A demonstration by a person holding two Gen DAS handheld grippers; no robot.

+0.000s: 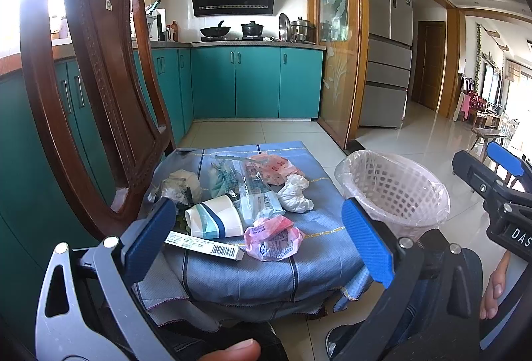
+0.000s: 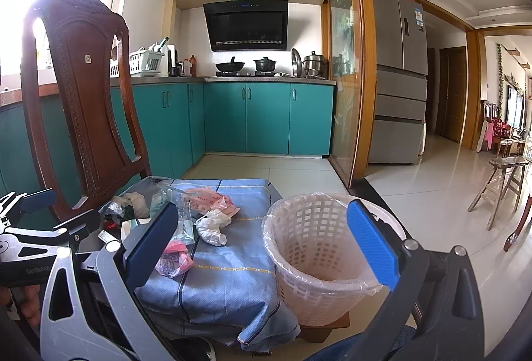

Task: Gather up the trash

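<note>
- Trash sits in a pile on the blue cloth [image 1: 266, 268] that covers a low table.
- Pile has a paper cup [image 1: 212, 218] lying on its side, a pink wrapper [image 1: 274, 236], a white crumpled tissue [image 1: 294, 194], a long white box [image 1: 202, 244] with a bar code, and some clear bags.
- White basket [image 1: 395, 191] with a plastic liner stands just beside the cloth, on the right. It looks empty.
- Left gripper [image 1: 259, 234] hangs near the cup and pink wrapper. Its 2 blue fingers are wide apart and hold nothing.
- Right gripper [image 2: 262, 244] is wide apart too, with nothing in it. It looks toward the basket and the cloth edge.
- My guess: this is the start, and the first pick is not yet done.
- Next move needs 1 gripper to go down over 1 piece, like the pink wrapper, and close on it.
- Then it must carry the piece over the basket and let go.
</note>
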